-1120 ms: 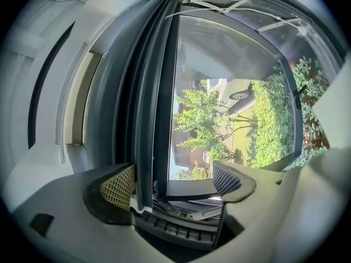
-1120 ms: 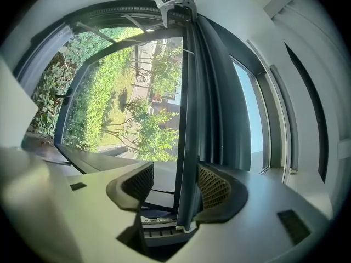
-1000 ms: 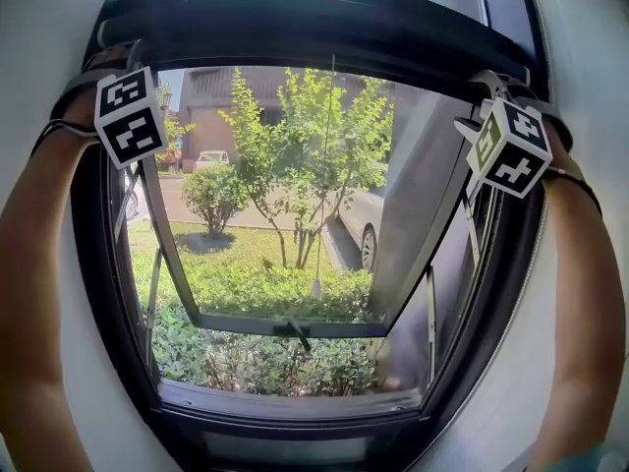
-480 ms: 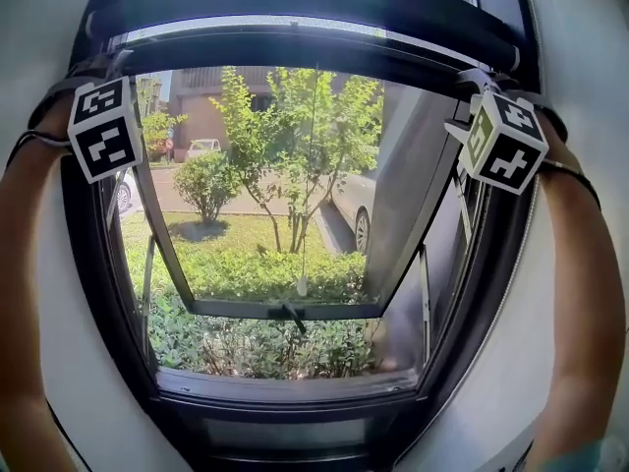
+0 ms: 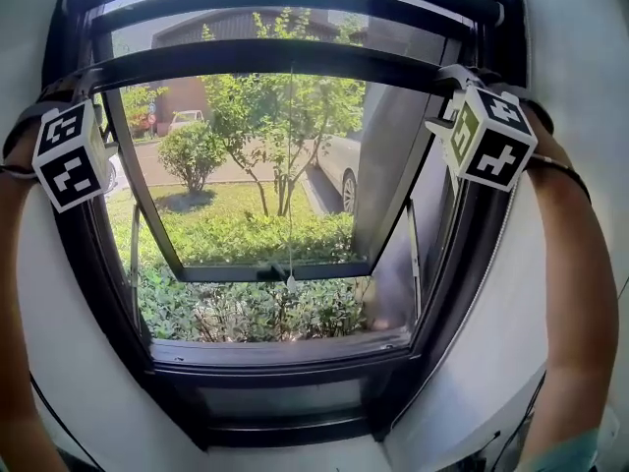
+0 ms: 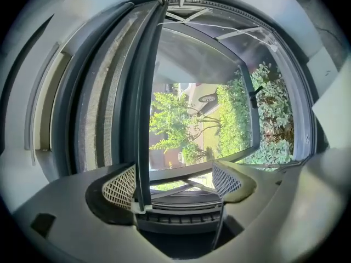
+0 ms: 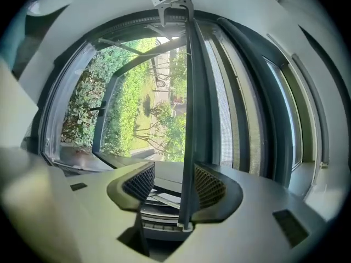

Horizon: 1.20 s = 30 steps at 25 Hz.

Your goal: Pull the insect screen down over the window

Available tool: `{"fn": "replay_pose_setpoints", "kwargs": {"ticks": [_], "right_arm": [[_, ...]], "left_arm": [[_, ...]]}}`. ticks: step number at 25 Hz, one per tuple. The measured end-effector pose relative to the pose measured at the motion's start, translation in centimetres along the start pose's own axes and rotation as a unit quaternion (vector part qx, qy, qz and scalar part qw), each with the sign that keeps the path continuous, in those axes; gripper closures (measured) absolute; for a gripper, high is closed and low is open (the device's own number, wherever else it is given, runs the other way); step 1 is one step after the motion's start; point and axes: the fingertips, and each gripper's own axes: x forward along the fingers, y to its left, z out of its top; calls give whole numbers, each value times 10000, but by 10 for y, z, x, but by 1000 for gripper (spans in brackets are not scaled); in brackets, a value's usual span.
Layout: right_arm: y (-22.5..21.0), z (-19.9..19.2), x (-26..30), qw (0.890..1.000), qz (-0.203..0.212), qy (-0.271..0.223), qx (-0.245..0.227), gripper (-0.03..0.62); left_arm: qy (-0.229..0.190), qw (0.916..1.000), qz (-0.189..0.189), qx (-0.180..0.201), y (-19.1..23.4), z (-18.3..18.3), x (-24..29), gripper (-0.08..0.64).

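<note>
The insect screen's slim dark pull bar (image 5: 265, 57) sits high on the black-framed window (image 5: 295, 370). Your left gripper (image 6: 173, 182) and right gripper (image 7: 173, 186) straddle its ends, jaws wide apart and unclamped, for a level pull.

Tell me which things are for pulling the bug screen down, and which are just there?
For the job: dark horizontal screen pull bar; grey mesh insect screen above it; left gripper and right gripper, jaws open against the bar.
Just there: silver parked car; green leafy bushes; small green tree.
</note>
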Motion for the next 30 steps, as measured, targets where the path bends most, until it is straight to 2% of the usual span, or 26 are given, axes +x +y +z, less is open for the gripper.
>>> {"fn": "replay_pose_setpoints", "kwargs": {"ticks": [6,10,12,20,24,30], "right_arm": [[39,7,-3,9988,488,20,-78,368],[53,4,-5,9982,597,31,16,370],[60,6,-3,9976,695,21,31,370],[112,6,-8,9935,1133,-117,-37,385],[153,10,-11,9892,1441,-179,-206,409],[209,14,-12,9835,1742,-251,-412,414]], "left_arm": [[-44,9995,-286,139,-38,-6,-8,127],[-205,9994,-250,114,-49,-1,-4,127],[-210,9991,-352,113,-58,-1,-4,127],[-111,9942,-1043,235,-114,1,-17,127],[-49,9885,-1451,424,-160,-2,-23,127],[-48,9818,-1831,503,-220,-4,-27,127]]}}
